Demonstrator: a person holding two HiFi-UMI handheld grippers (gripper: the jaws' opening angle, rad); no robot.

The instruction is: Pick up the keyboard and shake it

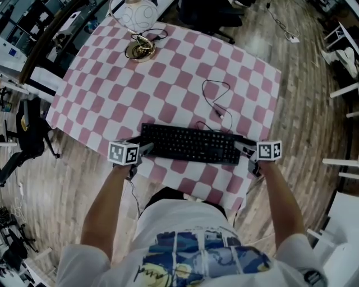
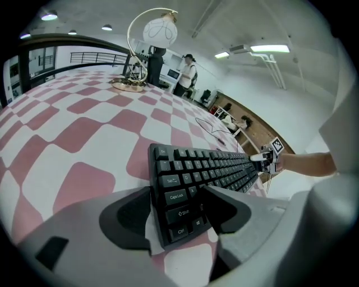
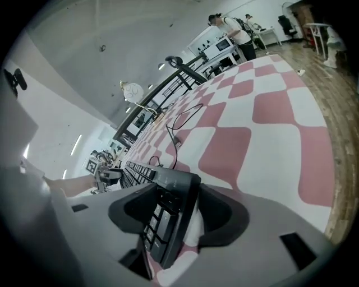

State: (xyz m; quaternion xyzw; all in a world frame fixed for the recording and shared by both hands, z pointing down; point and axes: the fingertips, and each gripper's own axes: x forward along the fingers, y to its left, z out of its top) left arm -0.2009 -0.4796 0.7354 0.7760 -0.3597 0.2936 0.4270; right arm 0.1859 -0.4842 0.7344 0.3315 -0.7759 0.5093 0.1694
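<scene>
Keyboard (image 1: 189,143) lies flat on the checked table (image 1: 185,73).
Left gripper (image 1: 147,148) and right gripper (image 1: 242,147) gape wide, 1 astride each end, unclamped.

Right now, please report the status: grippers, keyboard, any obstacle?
Left gripper and right gripper open, straddling keyboard ends. Keyboard flat on table. Cable behind, nothing blocking.

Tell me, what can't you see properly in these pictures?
- Black keyboard: both ends hidden by left gripper and right gripper, head view.
- White globe lamp: top cut off by picture edge, head view.
- Far key labels: too small, left gripper view.
- Standing people: too small and far, left gripper view.
</scene>
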